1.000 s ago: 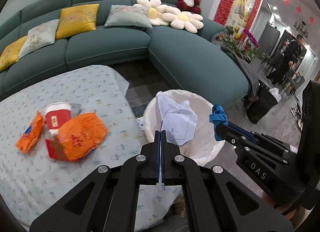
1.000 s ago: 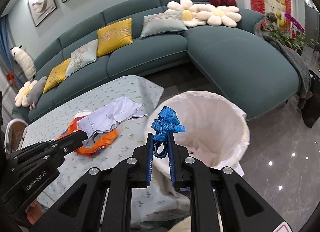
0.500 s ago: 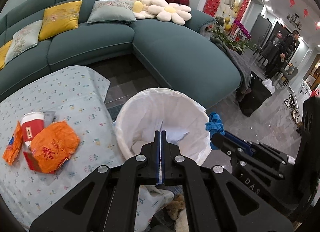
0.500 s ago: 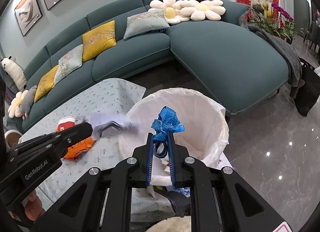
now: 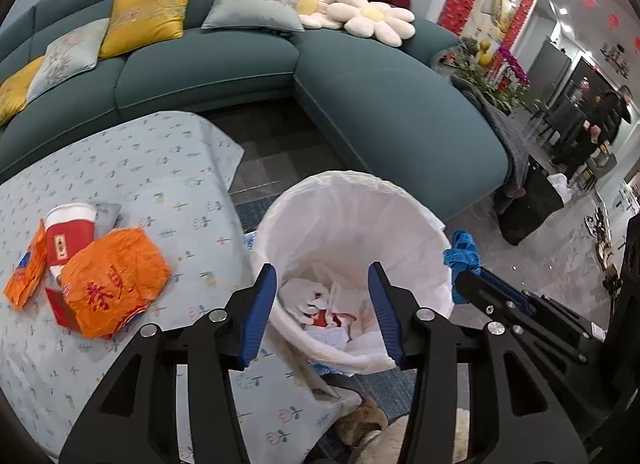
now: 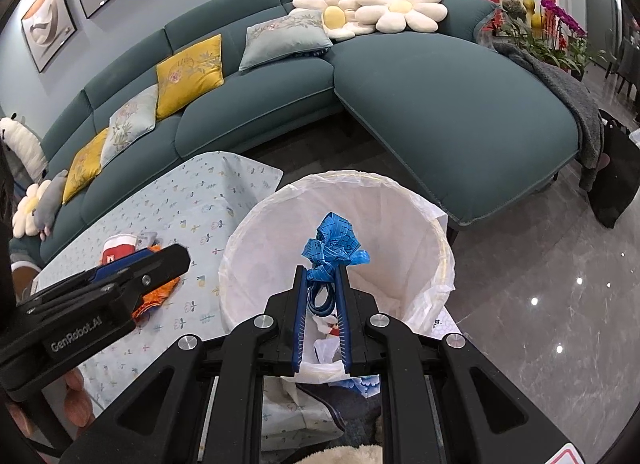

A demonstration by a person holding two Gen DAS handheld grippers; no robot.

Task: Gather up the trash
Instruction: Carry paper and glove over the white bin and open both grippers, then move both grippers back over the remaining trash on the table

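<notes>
Left wrist view looks down past the left hand-held gripper (image 5: 322, 310), whose blue-padded jaws have just been opening and now stand spread with nothing between them, poised over the mouth of the white-lined trash bin (image 5: 400, 199). Crumpled white paper (image 5: 316, 300) lies among other scraps at the bottom of the bin. On the desk (image 5: 160, 167), which is covered with a pale patterned cloth, an orange wrapper (image 5: 114, 280) lies beside a red and white paper cup (image 5: 68, 236) and a smaller orange packet (image 5: 26, 268), all well to the left of the bin.

From the right wrist view, the right hand-held gripper (image 6: 322, 276) has its jaws nearly pressed together, pinching a crumpled blue measuring tape (image 6: 334, 246); a loop of the tape hangs down between the pads and the bunched part stands above the fingertips. It hangs over the bin's opening, inside the line of the rim. A teal sofa (image 6: 440, 95) curves behind.
</notes>
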